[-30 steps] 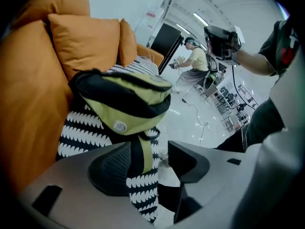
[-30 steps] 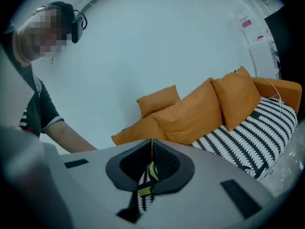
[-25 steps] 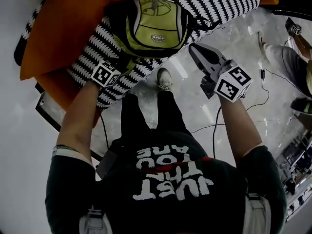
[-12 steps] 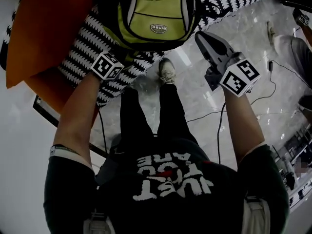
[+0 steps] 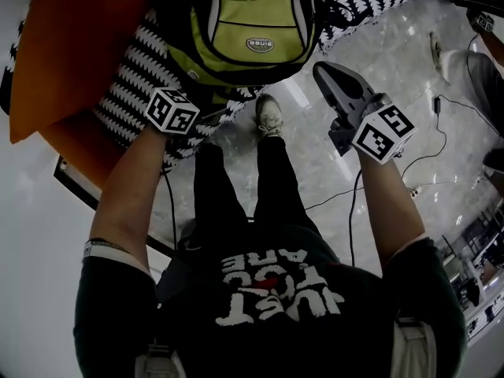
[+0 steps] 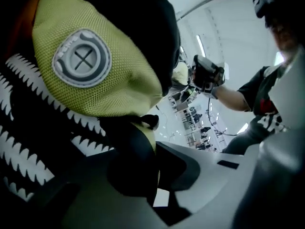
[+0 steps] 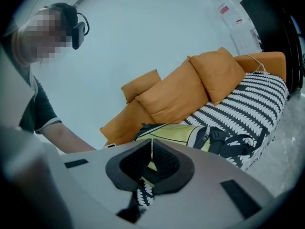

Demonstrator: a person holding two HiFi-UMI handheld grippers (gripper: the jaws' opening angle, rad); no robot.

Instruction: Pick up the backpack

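A yellow-green and black backpack (image 5: 252, 30) lies on the sofa's black-and-white cover (image 5: 130, 93). My left gripper (image 6: 152, 149) is at the backpack's near lower edge; in the head view only its marker cube (image 5: 172, 110) shows, the jaws hidden under the bag. Its jaws are closing, and a black padded part (image 6: 131, 156) of the backpack (image 6: 95, 66) fills the gap between them. My right gripper (image 5: 327, 73) hangs over the floor, right of the bag and apart from it. Its pads meet with nothing between them (image 7: 151, 149); the backpack (image 7: 178, 130) lies beyond.
Orange cushions (image 7: 181, 92) line the sofa's back, and one orange cushion (image 5: 71, 46) lies left of the bag. The glossy floor (image 5: 315, 172) carries cables (image 5: 417, 168). My shoe (image 5: 268, 115) stands at the sofa's edge. Another person (image 5: 472, 69) is at the far right.
My left gripper has pushed in against the backpack's lower edge, out of sight under the bag. The right gripper has sunk a little, still shut.
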